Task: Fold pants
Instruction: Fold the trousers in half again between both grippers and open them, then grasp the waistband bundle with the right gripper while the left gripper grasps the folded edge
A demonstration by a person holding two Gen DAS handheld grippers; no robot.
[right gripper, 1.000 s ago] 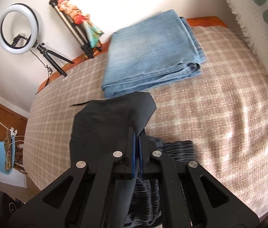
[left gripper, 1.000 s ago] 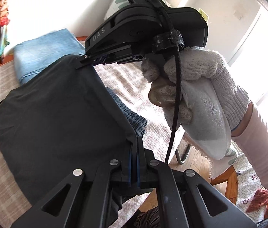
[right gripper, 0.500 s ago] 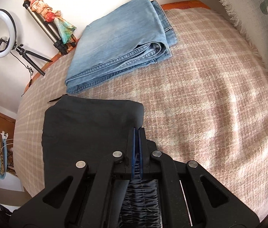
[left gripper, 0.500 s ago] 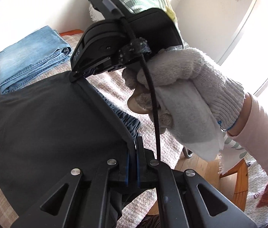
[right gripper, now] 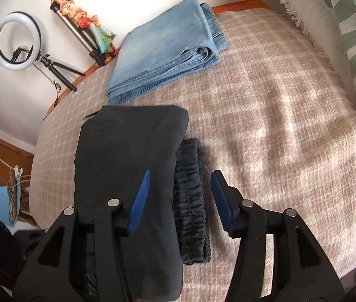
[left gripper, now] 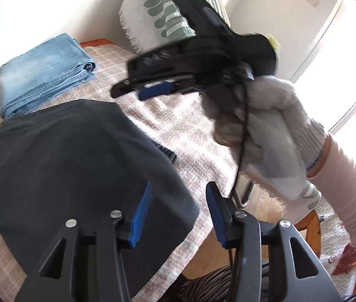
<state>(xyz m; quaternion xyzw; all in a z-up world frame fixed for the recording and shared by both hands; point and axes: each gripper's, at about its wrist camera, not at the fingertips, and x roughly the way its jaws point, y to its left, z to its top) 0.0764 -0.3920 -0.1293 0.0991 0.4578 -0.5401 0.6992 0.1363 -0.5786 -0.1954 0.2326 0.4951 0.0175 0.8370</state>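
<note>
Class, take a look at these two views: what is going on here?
A person with a gripper in each hand is folding dark pants on a checked blanket. The left gripper and right gripper are opening, with the pants lying folded below them and no pad pressing on the cloth. Folded jeans lie further back.

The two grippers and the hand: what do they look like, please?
Each gripper, left and right, is black plastic with blue ribbed pads and silver screws. A black cable hangs from the right one. The hand wears a grey-white knitted glove and pale pink sleeve.
</note>
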